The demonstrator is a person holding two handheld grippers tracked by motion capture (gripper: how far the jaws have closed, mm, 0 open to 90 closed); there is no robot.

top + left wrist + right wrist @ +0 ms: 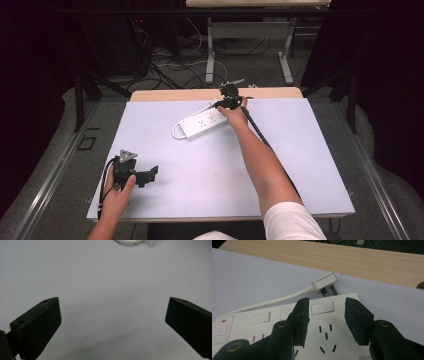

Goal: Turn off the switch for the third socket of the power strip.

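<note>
High view shows a pale grey mat (pixel 200 165) covering most of the surface (pixel 175 94), whose light wood grain is bare only in a strip along the far edge. A white power strip (pixel 204 121) lies slanted on the far half of the mat, its cord looping round the near-left end. The right tongs (pixel 229 98) hang over the strip's far end, held by a hand (pixel 235 112) on a bare forearm that reaches diagonally across the mat, with a black cable trailing back beside the arm. Right gripper view has those tongs (pixel 327 315) parted about a socket's width above the strip's smooth plastic face (pixel 322 325), gripping nothing; the flat white plug (pixel 324 282) lies just past the strip's end, its two prongs pointing toward it, near the mat's border with the wood. The left tongs (pixel 142 176) rest low at the near-left of the mat, well apart from the strip, with a grey three-cornered plate (pixel 127 155) on top. Left gripper view shows them (pixel 112 315) spread wide and empty over plain matte mat, with open room all around. Beyond the surface, tangled cables (pixel 170 65) and white table legs (pixel 210 50) stand on the floor.
</note>
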